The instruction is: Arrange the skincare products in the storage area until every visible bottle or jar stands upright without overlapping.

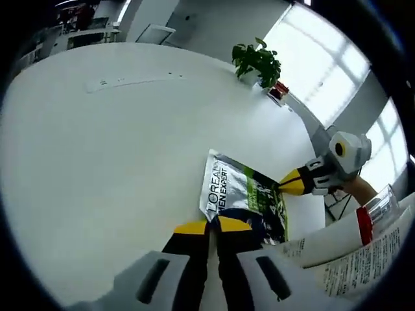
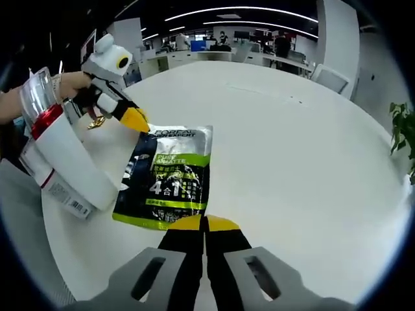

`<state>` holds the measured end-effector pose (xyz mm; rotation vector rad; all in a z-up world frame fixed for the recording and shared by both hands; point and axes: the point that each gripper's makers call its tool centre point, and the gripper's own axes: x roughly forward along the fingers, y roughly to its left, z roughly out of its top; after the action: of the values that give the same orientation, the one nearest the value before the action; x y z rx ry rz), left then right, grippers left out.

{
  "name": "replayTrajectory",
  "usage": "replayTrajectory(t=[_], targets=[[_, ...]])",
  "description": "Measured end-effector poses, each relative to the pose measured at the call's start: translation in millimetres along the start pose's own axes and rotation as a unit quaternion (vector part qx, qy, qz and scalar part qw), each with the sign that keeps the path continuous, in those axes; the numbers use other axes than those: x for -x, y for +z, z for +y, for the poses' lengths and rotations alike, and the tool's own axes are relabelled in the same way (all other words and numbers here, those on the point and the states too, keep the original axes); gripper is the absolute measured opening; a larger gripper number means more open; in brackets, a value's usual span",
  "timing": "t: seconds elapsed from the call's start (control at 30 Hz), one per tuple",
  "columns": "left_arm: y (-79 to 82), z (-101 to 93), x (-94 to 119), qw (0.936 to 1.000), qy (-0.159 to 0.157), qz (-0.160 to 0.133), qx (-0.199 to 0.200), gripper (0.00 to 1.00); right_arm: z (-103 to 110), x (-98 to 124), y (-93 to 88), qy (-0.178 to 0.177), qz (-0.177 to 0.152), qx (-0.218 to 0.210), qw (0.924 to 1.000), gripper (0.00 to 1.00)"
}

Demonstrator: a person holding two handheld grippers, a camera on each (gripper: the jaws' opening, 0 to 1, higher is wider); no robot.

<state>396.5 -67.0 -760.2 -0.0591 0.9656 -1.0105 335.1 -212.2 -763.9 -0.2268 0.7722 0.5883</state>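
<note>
Sachet (image 2: 168,178), green and dark, lies flat on table (image 2: 292,149).

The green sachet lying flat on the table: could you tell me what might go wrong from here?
1. The sachet is thin and flat on the table, so the shut left gripper at its corner may slip off.
2. The white tube lies right beside it near the table edge, and a nudge could roll it off.

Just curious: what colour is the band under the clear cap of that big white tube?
Red, on the white plastic tube; clearest in the right gripper view.
</note>
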Motion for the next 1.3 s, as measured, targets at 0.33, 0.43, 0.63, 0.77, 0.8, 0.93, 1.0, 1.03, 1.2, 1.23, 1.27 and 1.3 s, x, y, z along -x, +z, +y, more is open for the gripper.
replayTrajectory(t=[0.33,0.43,0.63,0.77,0.8,0.93,1.0,1.03,1.2,1.23,1.27,1.3], targets=[[-0.1,-11.5,-0.2,0.9995,0.003,-0.018,0.025,0.0,-1.0,0.0,0.1,0.0,-0.003,-0.007,1.0,0.01],[0.7,-8.4,-0.4,0.9993,0.006,-0.018,0.033,0.0,-0.9,0.1,0.3,-0.001,-0.005,-0.009,0.9999,0.01],[11.0,-10.1,2.7,0.9985,0.028,-0.044,-0.015,0.0,-0.2,-1.0,1.0,-0.008,0.007,0.004,0.9999,0.01],[21.8,-21.9,14.8,0.9973,0.023,-0.068,-0.018,0.0,-1.8,-0.8,2.3,-0.008,0.006,0.0,1.0,0.01],[22.9,-22.5,15.8,0.9971,0.023,-0.07,-0.019,0.0,-1.5,-0.2,3.4,-0.009,0.004,0.001,1.0,0.01],[34.5,-25.1,27.3,0.9951,0.027,-0.089,-0.033,0.0,-0.2,2.5,16.1,-0.016,-0.008,0.013,0.9997,0.01],[40.8,-15.0,32.1,0.9943,0.032,-0.095,-0.036,0.0,-0.9,3.5,24.8,-0.021,-0.018,0.02,0.9994,0.01],[41.5,-15.9,35.9,0.9935,0.036,-0.099,-0.042,0.0,-1.1,4.2,29.8,-0.025,-0.024,0.025,0.9991,0.01],[46.9,-4.9,50.3,0.9907,0.052,-0.114,-0.053,0.0,10.4,3.3,46.5,-0.016,-0.045,0.034,0.9983,0.01],[51.3,3.1,54.0,0.9902,0.054,-0.118,-0.052,0.0,12.2,3.4,50.2,-0.018,-0.048,0.043,0.9978,0.01],[54.9,6.5,60.0,0.9887,0.06,-0.125,-0.057,0.0,24.5,7.9,57.8,-0.021,-0.055,0.05,0.997,0.01],[54.5,4.5,62.0,0.9882,0.063,-0.127,-0.059,0.0,27.6,9.1,62.3,-0.022,-0.059,0.052,0.9967,0.01]])
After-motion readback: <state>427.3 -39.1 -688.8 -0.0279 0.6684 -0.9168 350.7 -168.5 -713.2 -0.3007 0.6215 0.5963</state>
